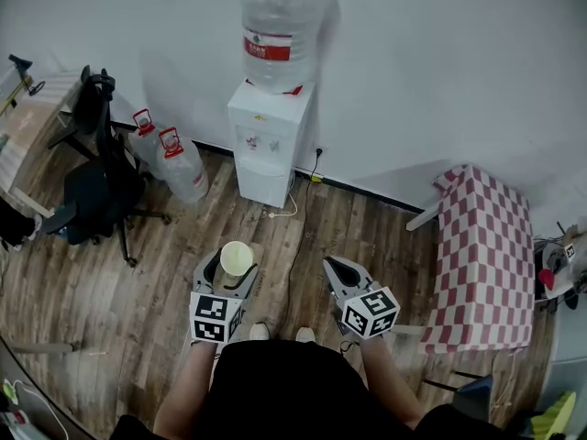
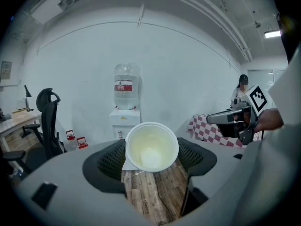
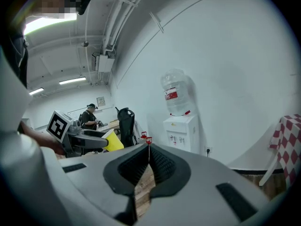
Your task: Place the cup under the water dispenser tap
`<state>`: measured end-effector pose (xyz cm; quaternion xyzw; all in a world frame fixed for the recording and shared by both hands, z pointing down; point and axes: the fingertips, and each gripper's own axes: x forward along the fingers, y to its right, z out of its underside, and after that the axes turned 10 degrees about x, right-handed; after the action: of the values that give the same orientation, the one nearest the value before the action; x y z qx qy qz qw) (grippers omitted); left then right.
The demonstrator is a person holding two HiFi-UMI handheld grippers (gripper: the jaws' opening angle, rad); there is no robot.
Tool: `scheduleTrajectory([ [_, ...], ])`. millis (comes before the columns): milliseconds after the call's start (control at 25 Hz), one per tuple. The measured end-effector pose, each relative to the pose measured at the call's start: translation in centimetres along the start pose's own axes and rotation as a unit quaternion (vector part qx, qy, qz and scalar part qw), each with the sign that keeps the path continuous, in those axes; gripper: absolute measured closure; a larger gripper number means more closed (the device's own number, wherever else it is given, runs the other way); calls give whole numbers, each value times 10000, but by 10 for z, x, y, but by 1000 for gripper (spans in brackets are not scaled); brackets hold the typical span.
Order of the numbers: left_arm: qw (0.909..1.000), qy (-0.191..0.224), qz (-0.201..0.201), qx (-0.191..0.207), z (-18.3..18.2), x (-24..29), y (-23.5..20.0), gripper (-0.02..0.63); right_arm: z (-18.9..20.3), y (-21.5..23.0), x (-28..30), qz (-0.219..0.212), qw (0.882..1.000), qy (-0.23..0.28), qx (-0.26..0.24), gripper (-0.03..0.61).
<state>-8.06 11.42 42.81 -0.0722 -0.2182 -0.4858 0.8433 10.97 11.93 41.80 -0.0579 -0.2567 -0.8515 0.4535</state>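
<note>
A pale yellow paper cup [image 1: 236, 258] stands upright between the jaws of my left gripper [image 1: 234, 266], which is shut on it. In the left gripper view I look into the empty cup [image 2: 151, 154], held by its sides. The white water dispenser [image 1: 266, 140] stands against the wall ahead, a large clear bottle [image 1: 275, 26] on top; it also shows straight ahead as the dispenser [image 2: 125, 121]. It is well beyond the cup. My right gripper [image 1: 332, 265] hangs to the right, shut and holding nothing, its jaw tips touching [image 3: 148, 147].
Two spare water bottles [image 1: 170, 163] stand left of the dispenser, beside a black office chair [image 1: 96, 181]. A cable [image 1: 289, 211] lies on the wood floor before the dispenser. A red-checked table [image 1: 481, 255] stands at the right, a desk [image 1: 27, 126] far left.
</note>
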Motion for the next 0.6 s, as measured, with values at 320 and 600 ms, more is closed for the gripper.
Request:
scheduleTrajectory([
  [320,9998,-57,190,-29,24,-11,-16,258,22,-19,9,192,9997,-148,85,557],
  [600,9997,-129,196,-89,40,-18,-37,258,27,-38,24,154,9997,-193,58,557],
])
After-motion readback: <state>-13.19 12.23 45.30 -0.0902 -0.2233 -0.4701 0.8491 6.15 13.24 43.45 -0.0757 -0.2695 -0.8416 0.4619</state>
